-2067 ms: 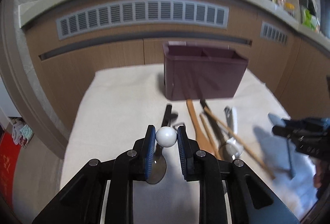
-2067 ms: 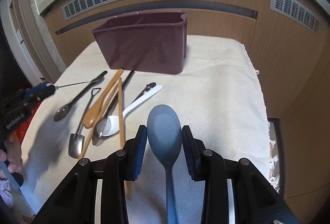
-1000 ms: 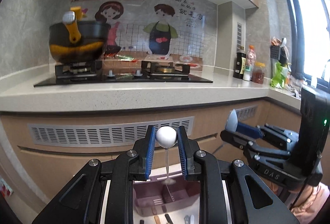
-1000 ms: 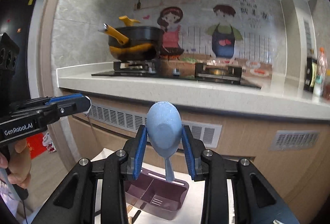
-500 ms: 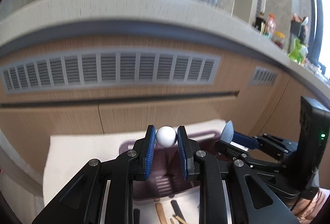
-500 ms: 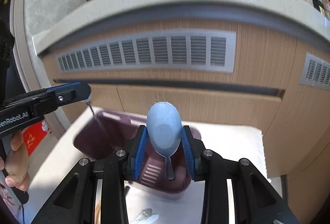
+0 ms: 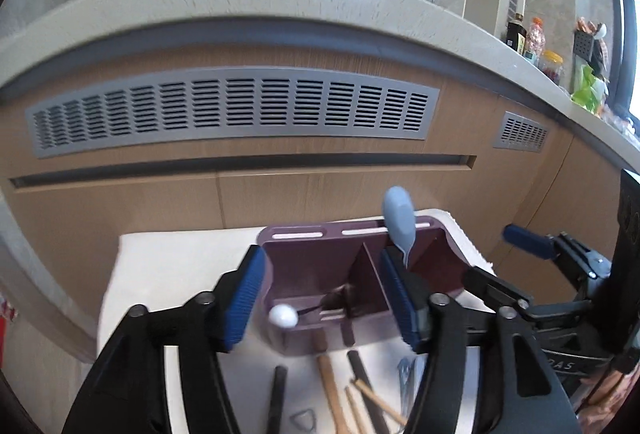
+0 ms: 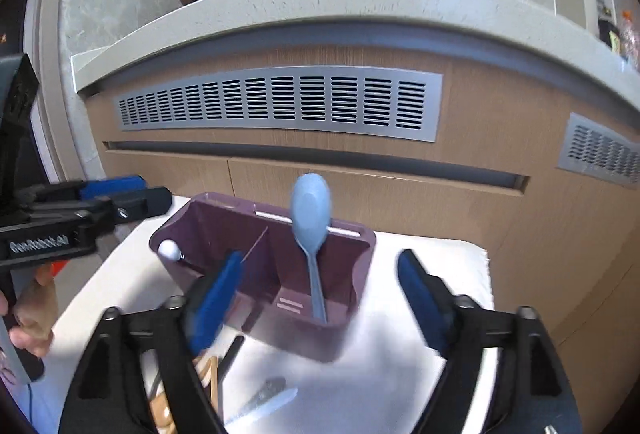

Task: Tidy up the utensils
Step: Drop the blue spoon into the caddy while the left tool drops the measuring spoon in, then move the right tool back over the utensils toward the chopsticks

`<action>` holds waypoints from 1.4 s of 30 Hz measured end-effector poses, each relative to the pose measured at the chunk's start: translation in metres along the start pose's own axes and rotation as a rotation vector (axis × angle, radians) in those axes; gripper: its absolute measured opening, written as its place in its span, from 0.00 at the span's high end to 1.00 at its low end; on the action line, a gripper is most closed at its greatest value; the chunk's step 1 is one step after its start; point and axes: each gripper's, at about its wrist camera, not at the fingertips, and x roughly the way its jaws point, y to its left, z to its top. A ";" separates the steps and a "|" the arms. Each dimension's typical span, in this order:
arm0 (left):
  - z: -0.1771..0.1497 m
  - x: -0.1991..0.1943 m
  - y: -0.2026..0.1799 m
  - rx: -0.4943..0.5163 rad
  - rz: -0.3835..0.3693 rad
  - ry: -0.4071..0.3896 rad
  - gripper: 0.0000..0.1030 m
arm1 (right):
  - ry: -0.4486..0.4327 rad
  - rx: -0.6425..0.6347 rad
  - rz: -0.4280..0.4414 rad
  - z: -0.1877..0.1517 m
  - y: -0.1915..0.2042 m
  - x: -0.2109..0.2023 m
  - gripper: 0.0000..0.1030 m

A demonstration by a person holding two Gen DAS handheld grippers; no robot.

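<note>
My left wrist view looks forward and slightly down between its own fingers, close over the purple caddy (image 7: 328, 274) at lower centre. My right wrist view faces the same cabinet front, equally near. Both share the caddy (image 8: 352, 246), the blue spoon (image 7: 398, 222) (image 8: 310, 218) and the vent grille (image 7: 232, 110) (image 8: 280, 102).

The left gripper (image 7: 326, 290) has just been opening; its blue pads stand apart, touching nothing. Just ahead of them sits the purple utensil holder (image 7: 320, 254) on the cloth-covered desk (image 7: 172, 254). A white ball-ended utensil (image 7: 283, 316) leans in its left compartment, a blue spoon (image 7: 398, 220) stands in the right. The right gripper (image 7: 520, 258) hovers to the right, wooden utensils (image 7: 332, 386) lie below.
</note>
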 end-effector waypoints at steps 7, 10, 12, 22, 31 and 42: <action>-0.040 -0.036 0.004 0.025 0.059 0.053 0.22 | 0.069 -0.137 -0.038 -0.038 0.029 -0.027 0.01; -0.067 -0.042 0.009 0.018 0.085 0.094 0.19 | 0.134 -0.194 -0.052 -0.062 0.039 -0.026 0.01; -0.083 -0.045 0.012 0.007 0.104 0.119 0.17 | 0.178 -0.208 -0.054 -0.077 0.044 -0.024 0.01; -0.153 -0.048 0.030 -0.062 0.215 0.237 0.11 | 0.329 -0.208 -0.030 -0.106 0.066 0.001 0.11; -0.165 -0.054 0.044 -0.155 0.255 0.229 0.10 | 0.382 -0.061 0.117 -0.092 0.085 0.035 0.57; -0.167 -0.058 0.044 -0.105 0.190 0.161 0.10 | 0.464 -0.027 0.125 -0.096 0.084 0.052 0.88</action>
